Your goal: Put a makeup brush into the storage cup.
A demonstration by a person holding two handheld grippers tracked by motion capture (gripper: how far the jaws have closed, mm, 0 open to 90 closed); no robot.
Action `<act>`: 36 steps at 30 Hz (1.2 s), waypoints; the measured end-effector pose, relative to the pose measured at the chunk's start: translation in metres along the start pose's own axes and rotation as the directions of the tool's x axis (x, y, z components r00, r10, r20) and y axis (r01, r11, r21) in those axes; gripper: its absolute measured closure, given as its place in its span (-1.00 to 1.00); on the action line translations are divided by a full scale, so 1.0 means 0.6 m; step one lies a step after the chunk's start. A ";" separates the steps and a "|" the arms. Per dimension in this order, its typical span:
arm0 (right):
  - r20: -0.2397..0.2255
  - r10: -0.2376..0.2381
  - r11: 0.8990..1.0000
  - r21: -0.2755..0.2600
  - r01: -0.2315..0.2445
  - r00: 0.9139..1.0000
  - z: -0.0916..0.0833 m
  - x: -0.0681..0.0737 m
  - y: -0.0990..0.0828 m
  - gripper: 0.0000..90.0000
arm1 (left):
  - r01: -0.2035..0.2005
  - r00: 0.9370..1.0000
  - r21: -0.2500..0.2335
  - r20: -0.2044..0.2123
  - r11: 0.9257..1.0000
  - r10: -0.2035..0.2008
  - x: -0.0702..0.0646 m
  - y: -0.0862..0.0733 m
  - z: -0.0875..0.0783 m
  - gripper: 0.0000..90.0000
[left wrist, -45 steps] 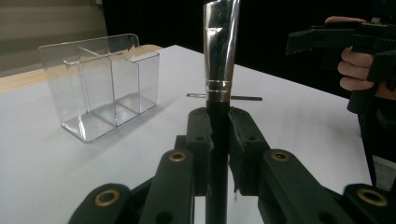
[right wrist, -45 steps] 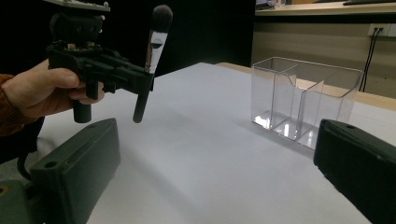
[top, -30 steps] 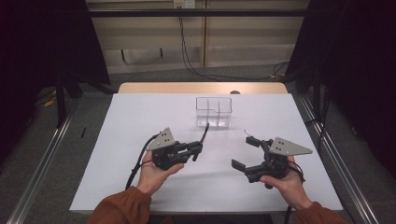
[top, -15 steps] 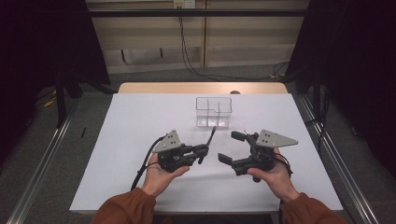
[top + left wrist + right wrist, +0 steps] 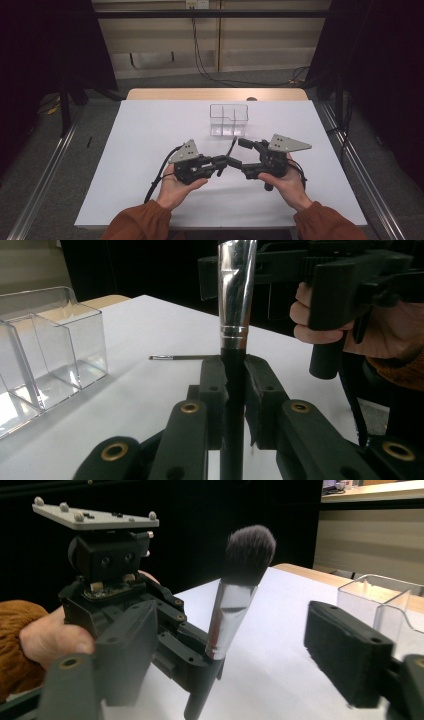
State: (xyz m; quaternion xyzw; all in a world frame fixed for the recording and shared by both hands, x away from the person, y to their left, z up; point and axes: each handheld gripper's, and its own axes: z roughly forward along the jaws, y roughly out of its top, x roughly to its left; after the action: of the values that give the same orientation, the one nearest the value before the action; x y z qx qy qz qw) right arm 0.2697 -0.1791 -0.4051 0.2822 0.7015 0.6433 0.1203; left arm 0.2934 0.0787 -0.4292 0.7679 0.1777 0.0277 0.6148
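**Left gripper clamps brush, right gripper open beside it**

Left gripper point(image 5: 220, 164): jaws closed tight on the black handle of a makeup brush point(image 5: 231, 149). In the left gripper view the handle runs up between the jaws point(image 5: 233, 390), silver ferrule just above them, top of the brush cut off by the frame edge. In the high view the brush tilts up and away from the person, toward the right gripper.

Right gripper point(image 5: 241, 157): jaws spread wide, holding nothing. In its own view the brush point(image 5: 235, 597) stands in the gap between the two jaws, dark bristle head up, ferrule below; clear space to either jaw, no contact that I can see. Left gripper's body and grey plate sit right behind the brush there.

The two grippers are nose to nose at the near middle of the table point(image 5: 150, 130), tips very close; can't tell if they touch.

Ahead of both grippers: clear box point(image 5: 229, 119) with dividers, near the far edge of the table, apart from the brush tip. In the left gripper view the box point(image 5: 47, 350) sits off to the left of the jaws, open white surface between.

A second, thin brush point(image 5: 175, 358) lies flat on the table ahead of the left jaws, beyond the box corner.

Room: wide bare table to the left of the left gripper and to the right of the right one. Near edge is just under the person's forearms.
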 end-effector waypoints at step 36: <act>-0.058 0.040 0.999 0.001 -0.040 0.998 0.033 -0.005 -0.010 0.68 | 0.000 1.000 -0.002 0.005 1.000 0.000 0.006 -0.003 -0.002 0.77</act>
State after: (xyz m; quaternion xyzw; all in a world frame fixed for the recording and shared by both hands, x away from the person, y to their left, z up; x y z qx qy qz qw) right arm 0.2812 -0.1647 -0.4144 0.2772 0.6989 0.6535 0.0872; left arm 0.2960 0.0809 -0.4312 0.7674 0.1763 0.0258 0.6160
